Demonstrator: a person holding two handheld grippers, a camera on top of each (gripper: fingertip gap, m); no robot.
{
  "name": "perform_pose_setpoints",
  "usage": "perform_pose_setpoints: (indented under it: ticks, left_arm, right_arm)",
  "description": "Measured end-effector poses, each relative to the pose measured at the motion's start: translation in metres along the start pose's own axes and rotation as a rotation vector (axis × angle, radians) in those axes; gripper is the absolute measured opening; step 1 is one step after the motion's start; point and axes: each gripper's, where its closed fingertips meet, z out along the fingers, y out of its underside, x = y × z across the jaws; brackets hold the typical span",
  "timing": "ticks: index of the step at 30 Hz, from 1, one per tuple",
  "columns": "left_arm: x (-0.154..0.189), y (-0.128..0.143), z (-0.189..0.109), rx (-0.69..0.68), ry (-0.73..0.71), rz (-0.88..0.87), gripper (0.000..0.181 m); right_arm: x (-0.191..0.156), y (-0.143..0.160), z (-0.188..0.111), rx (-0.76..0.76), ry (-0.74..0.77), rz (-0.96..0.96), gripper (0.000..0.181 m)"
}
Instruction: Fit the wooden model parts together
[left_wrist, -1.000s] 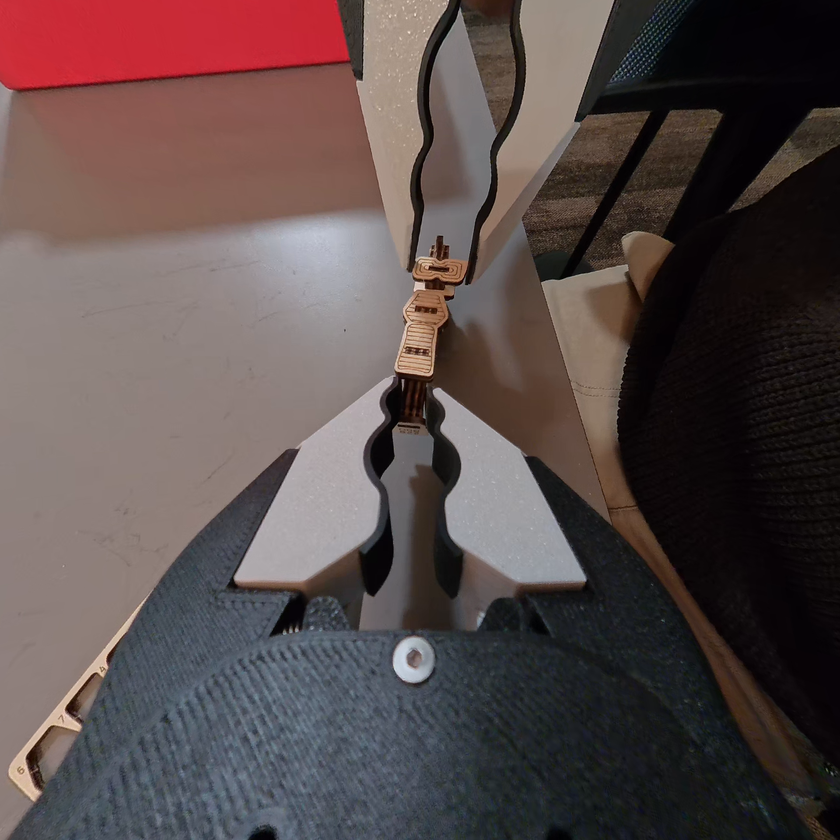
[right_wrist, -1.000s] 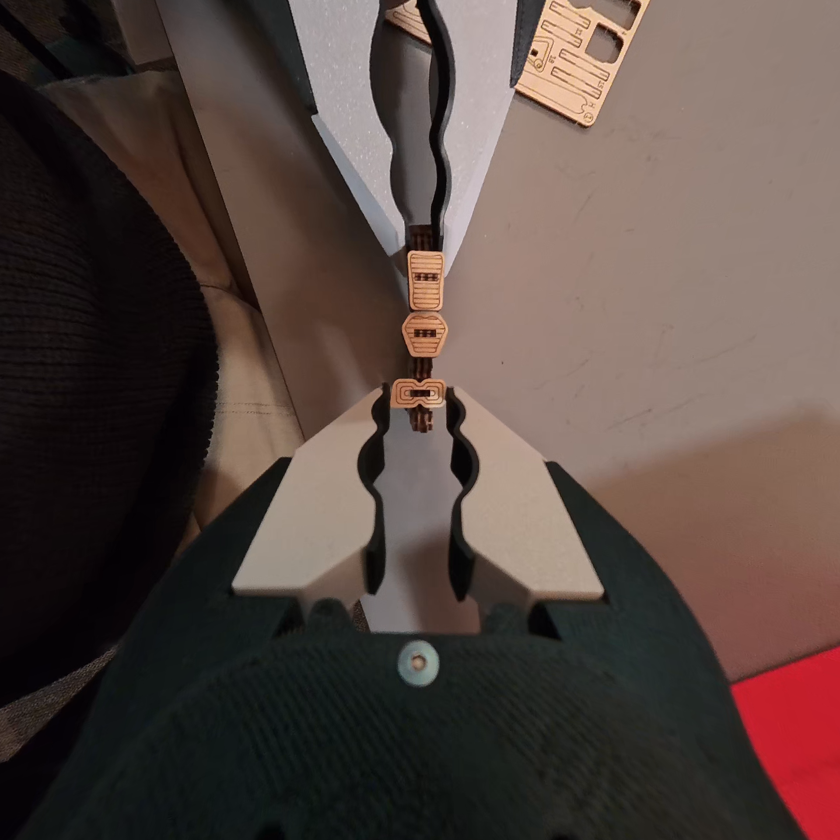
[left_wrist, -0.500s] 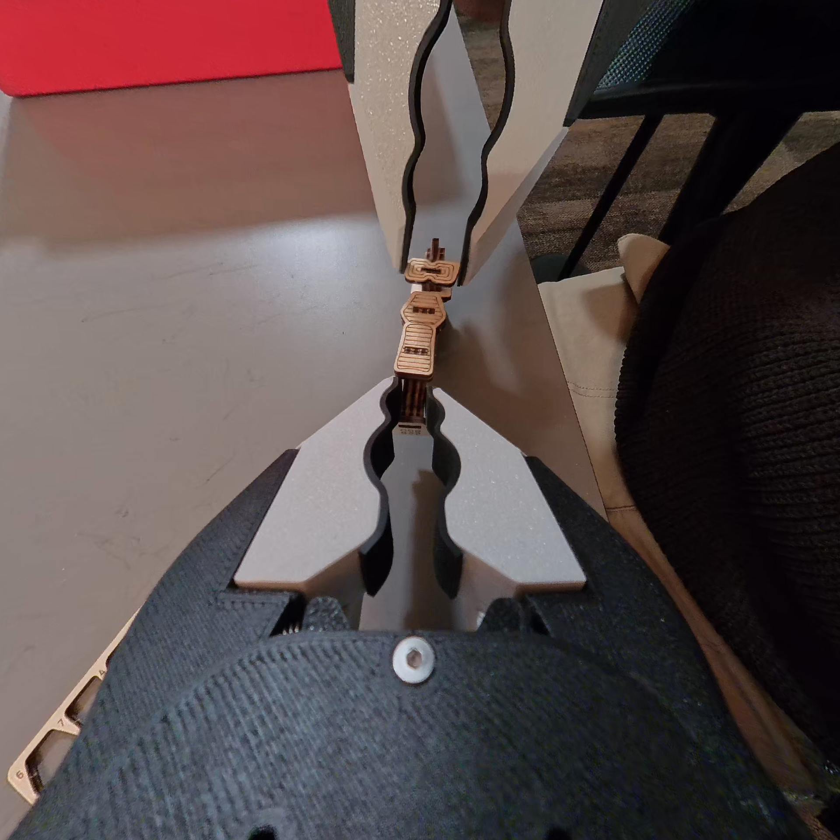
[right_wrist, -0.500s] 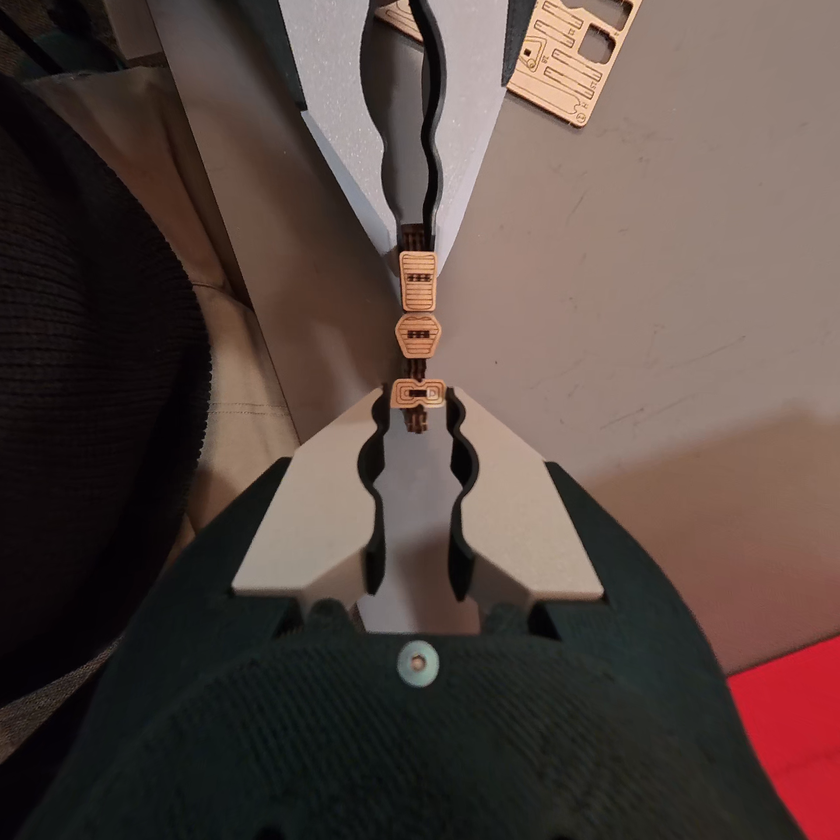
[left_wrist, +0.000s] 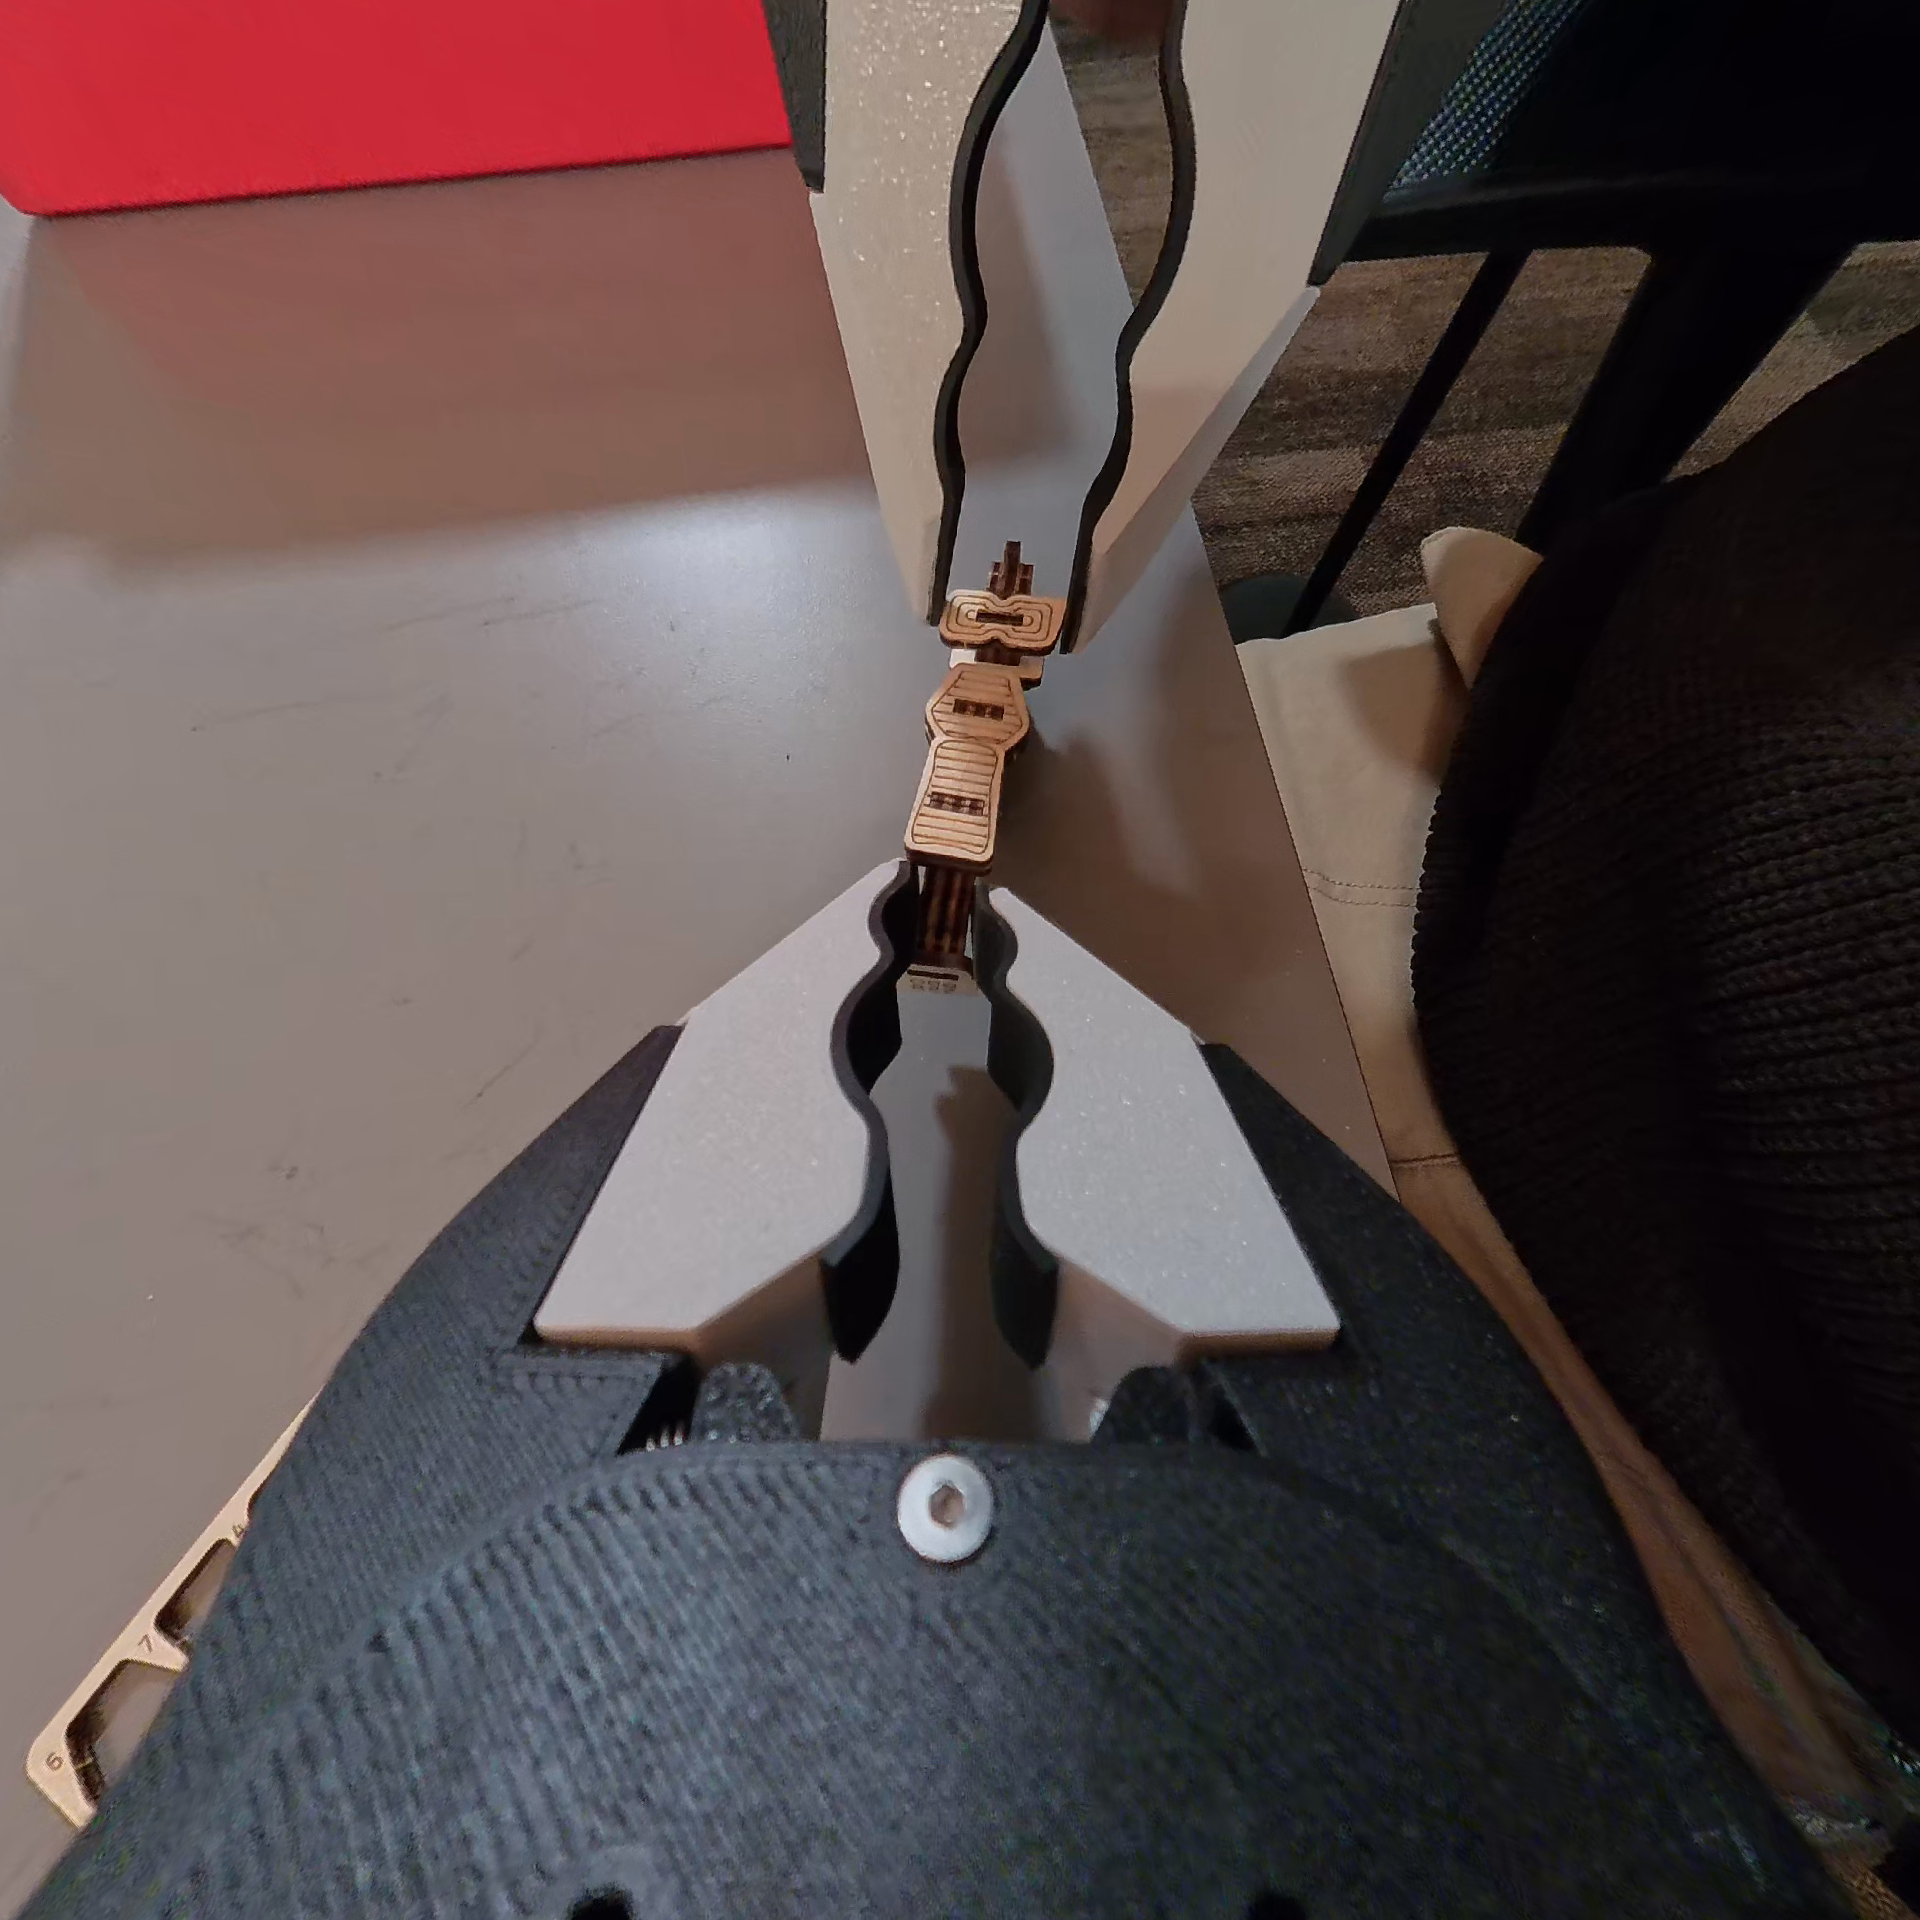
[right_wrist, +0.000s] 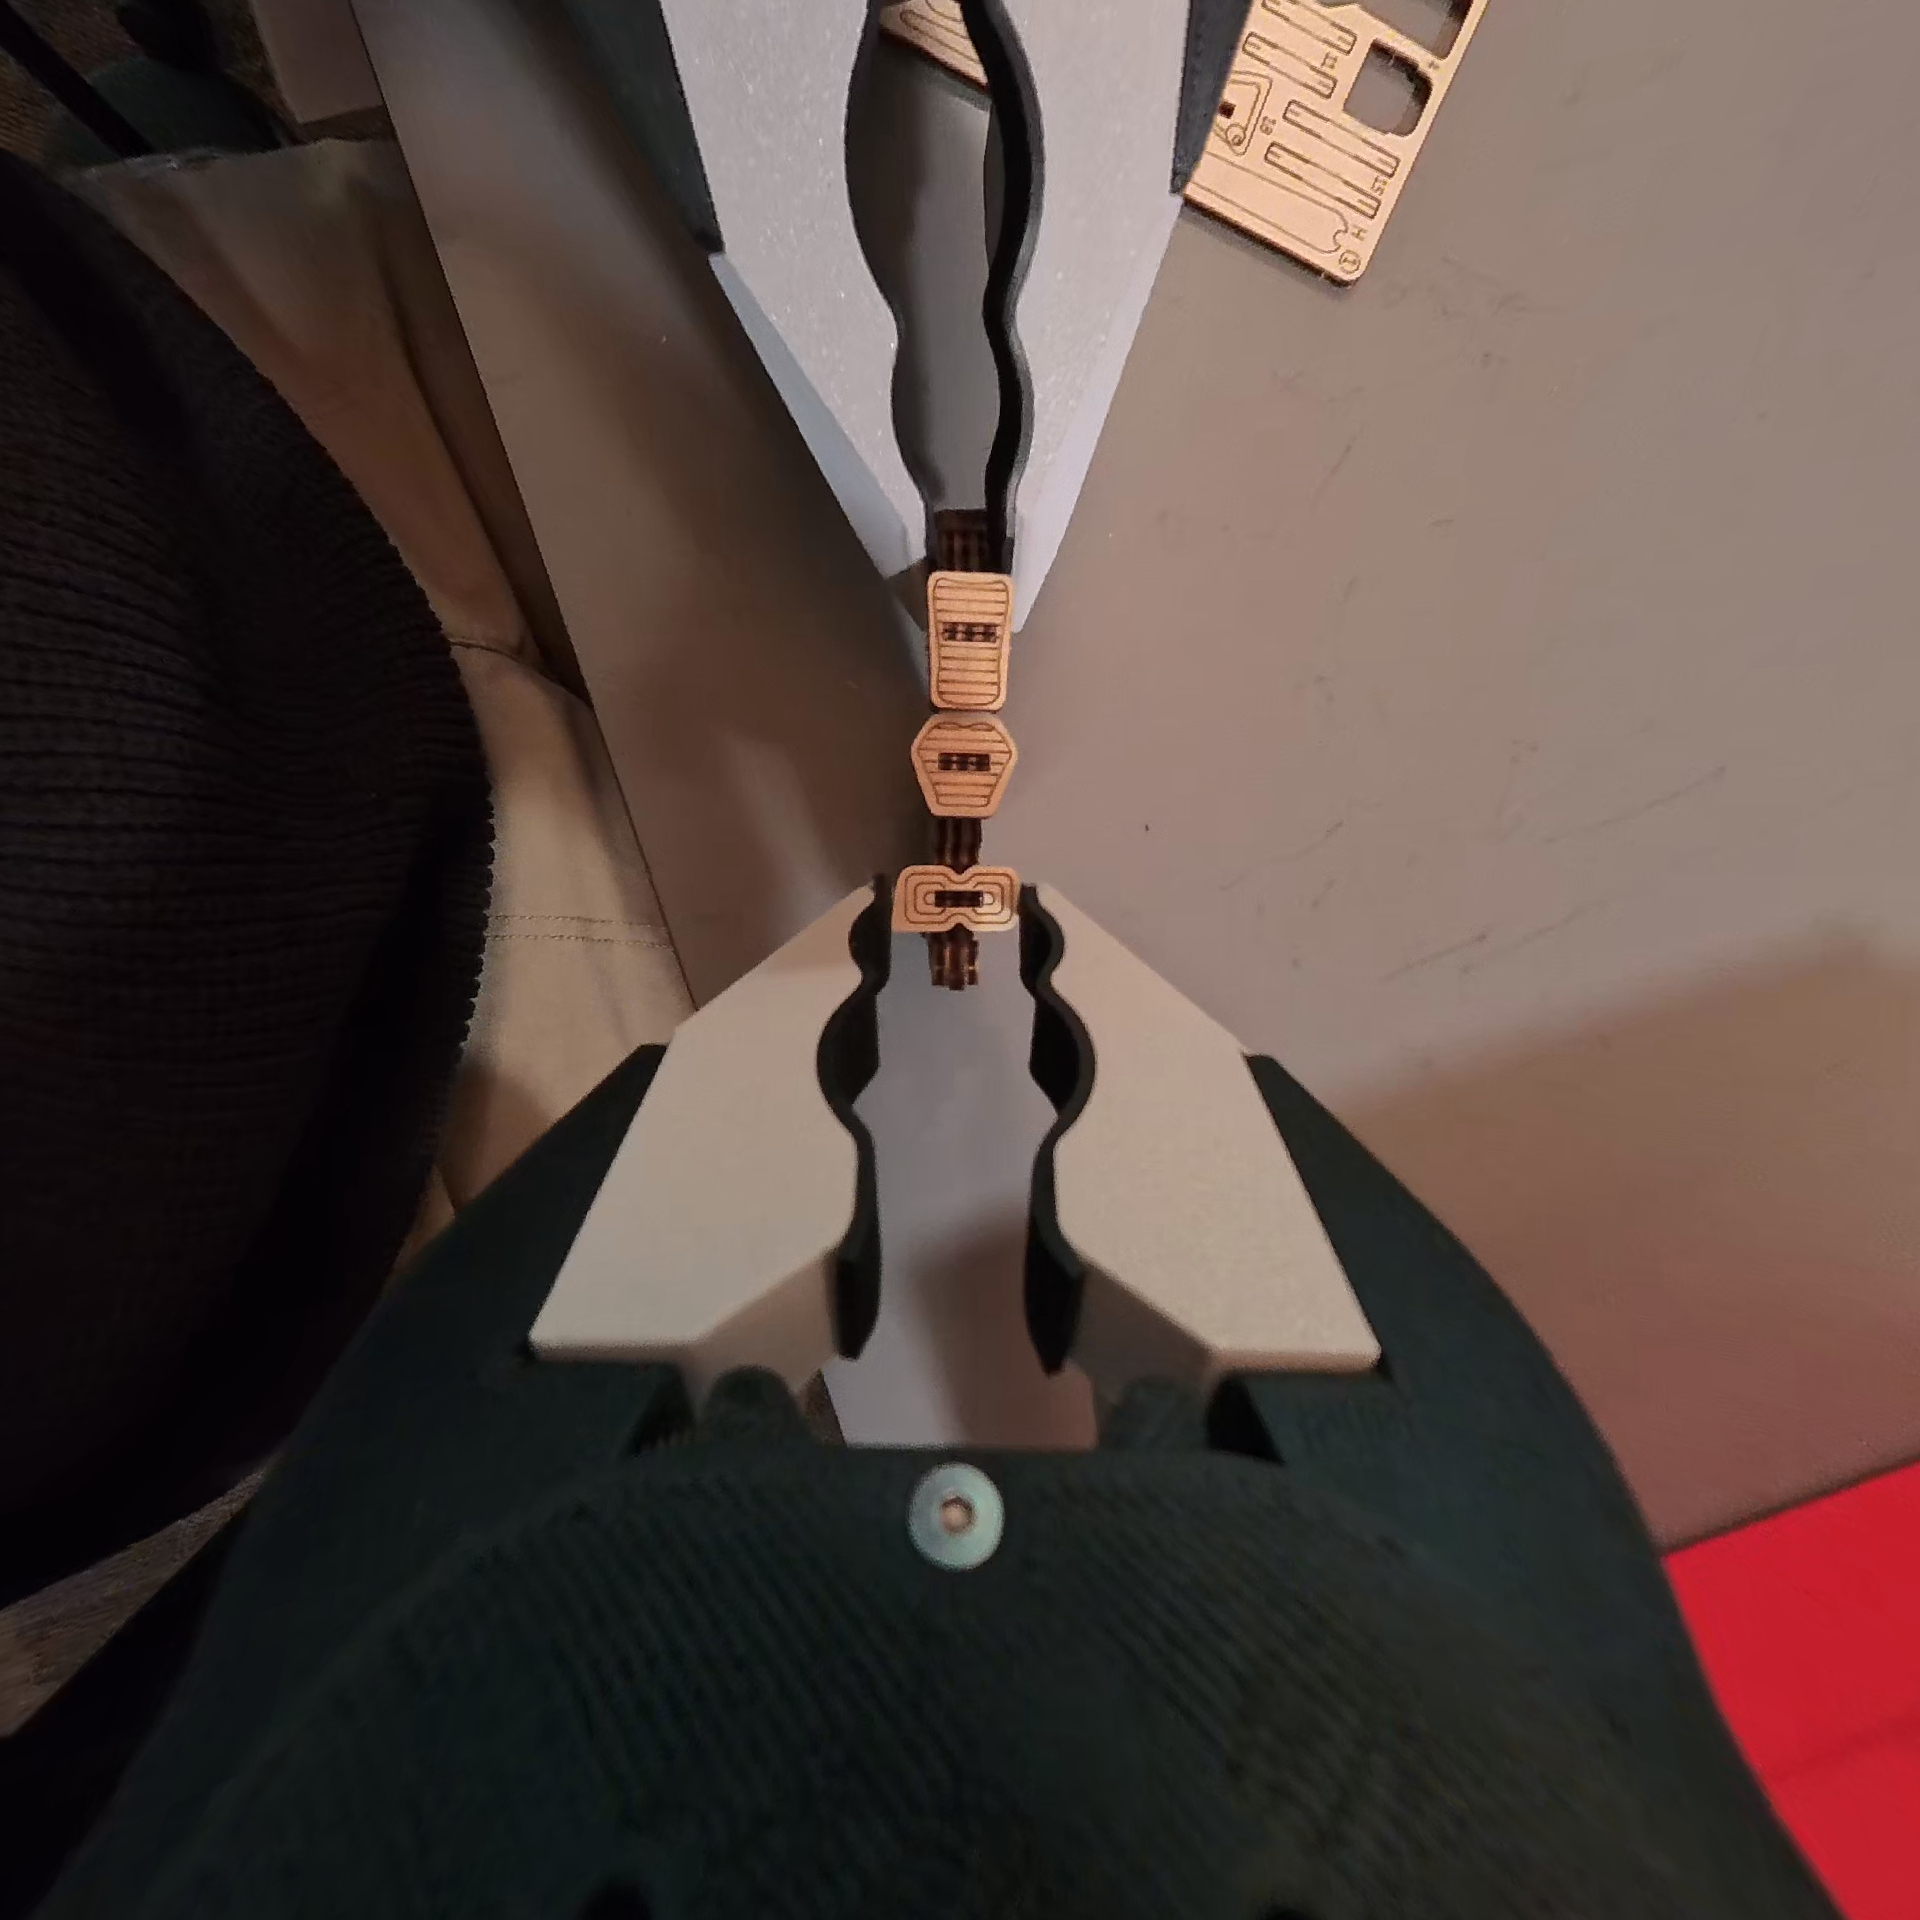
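Observation:
A small wooden model (left_wrist: 956, 800) is held in the air between my two grippers, over the table's edge. It is a dark layered spine with three pale engraved plates slotted across it. My left gripper (left_wrist: 943, 904) is shut on the near end of the spine, and it also shows at the top of the right wrist view (right_wrist: 971, 530). My right gripper (right_wrist: 956, 904) is shut on the figure-eight end plate (right_wrist: 954, 900), which sits on the spine's other end. The right gripper also shows at the top of the left wrist view (left_wrist: 1006, 613).
The grey table (left_wrist: 416, 727) lies under the grippers. A laser-cut wooden parts sheet (right_wrist: 1340, 135) lies on it, also seen behind my left gripper (left_wrist: 114, 1725). A red block (left_wrist: 364, 83) sits at the far side. A person's dark knit sleeve (left_wrist: 1714, 935) and black chair legs (left_wrist: 1455, 364) are past the edge. The grippers' ends are close to 5 cm from one another. Both grippers' tips are roughly 30 cm from the red block (left_wrist: 364, 83).
Both grippers keep their hold on the model. The views shift only slightly.

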Motion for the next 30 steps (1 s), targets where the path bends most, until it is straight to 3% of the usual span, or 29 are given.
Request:
perform_pose_setpoints:
  ticks: [24,30]
  left_arm:
    - [-0.001,0.001,0.000,-0.001,0.001,-0.005,0.009]
    - [-0.001,0.001,-0.001,0.000,0.002,-0.005,0.009]
  right_arm:
    - [0.002,-0.006,-0.007,0.025,0.040,0.015,0.031]
    - [0.004,-0.010,-0.015,0.086,0.034,0.049,0.016]
